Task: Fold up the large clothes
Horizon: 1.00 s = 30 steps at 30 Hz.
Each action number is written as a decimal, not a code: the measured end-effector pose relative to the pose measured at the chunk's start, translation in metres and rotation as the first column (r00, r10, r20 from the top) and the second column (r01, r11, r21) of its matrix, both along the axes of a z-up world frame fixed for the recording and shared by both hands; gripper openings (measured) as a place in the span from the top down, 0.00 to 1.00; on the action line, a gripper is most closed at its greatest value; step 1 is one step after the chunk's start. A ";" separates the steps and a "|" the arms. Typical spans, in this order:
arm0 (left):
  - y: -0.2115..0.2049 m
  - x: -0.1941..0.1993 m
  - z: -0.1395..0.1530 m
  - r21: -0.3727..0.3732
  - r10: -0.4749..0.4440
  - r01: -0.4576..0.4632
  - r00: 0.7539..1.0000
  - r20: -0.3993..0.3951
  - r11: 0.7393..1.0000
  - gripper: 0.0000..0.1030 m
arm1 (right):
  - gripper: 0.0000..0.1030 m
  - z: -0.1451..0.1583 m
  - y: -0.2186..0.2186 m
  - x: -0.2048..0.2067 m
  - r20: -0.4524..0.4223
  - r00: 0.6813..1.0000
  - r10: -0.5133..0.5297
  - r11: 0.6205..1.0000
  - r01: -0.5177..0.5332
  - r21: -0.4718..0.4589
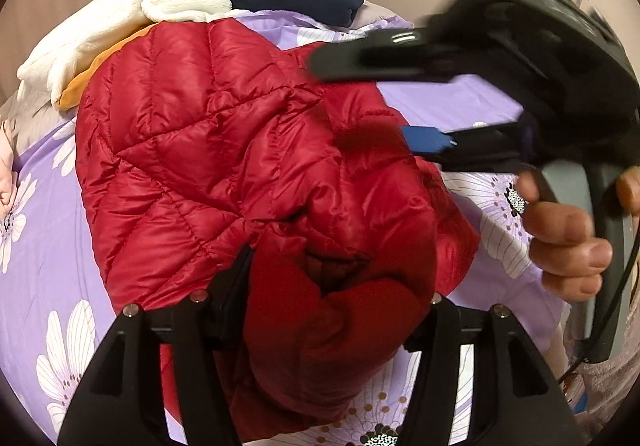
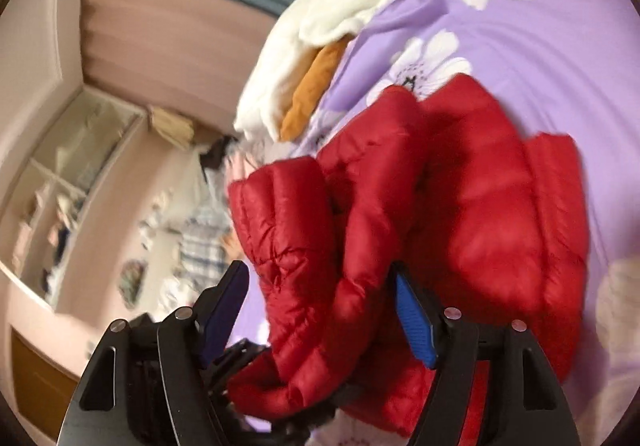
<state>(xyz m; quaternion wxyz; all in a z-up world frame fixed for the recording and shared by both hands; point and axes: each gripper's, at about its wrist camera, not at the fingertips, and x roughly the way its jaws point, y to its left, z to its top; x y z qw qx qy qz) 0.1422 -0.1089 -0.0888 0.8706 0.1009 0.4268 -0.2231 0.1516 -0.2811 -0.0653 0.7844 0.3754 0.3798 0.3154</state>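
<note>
The red jacket [image 1: 224, 149] lies bunched on the bed [image 1: 36, 246]. Left tongs [image 1: 332, 286] straddle its fold, pads apart. Right tongs [image 2: 320, 310] gape wide around another fold.

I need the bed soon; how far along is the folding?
Done: the red jacket lies doubled over on the bed. In hand: its near end sits between the left tongs; the right tongs stand open, empty. Left: the white garment behind lies heaped.

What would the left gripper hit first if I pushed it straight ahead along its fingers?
The red puffer jacket: its bunched fleece-lined edge already sits between the left gripper's open jaws, so any advance presses straight into it, with the purple floral bedsheet underneath. Exact depth is unclear.
</note>
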 end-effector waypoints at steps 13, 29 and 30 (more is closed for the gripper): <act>0.018 -0.006 0.027 -0.172 -0.017 0.001 0.996 -0.090 0.985 0.38 | 0.89 -0.008 -0.004 -0.013 0.050 0.994 -0.099 0.985 0.105 -0.137; 0.097 0.024 0.038 -0.305 0.261 -0.288 0.957 -0.125 0.908 0.54 | 0.89 -0.033 -0.026 -0.019 0.013 0.984 -0.178 0.978 0.179 -0.108; 0.095 0.030 0.036 -0.298 0.270 -0.297 0.954 -0.129 0.907 0.59 | 0.89 -0.036 -0.026 -0.018 0.008 0.984 -0.179 0.978 0.179 -0.109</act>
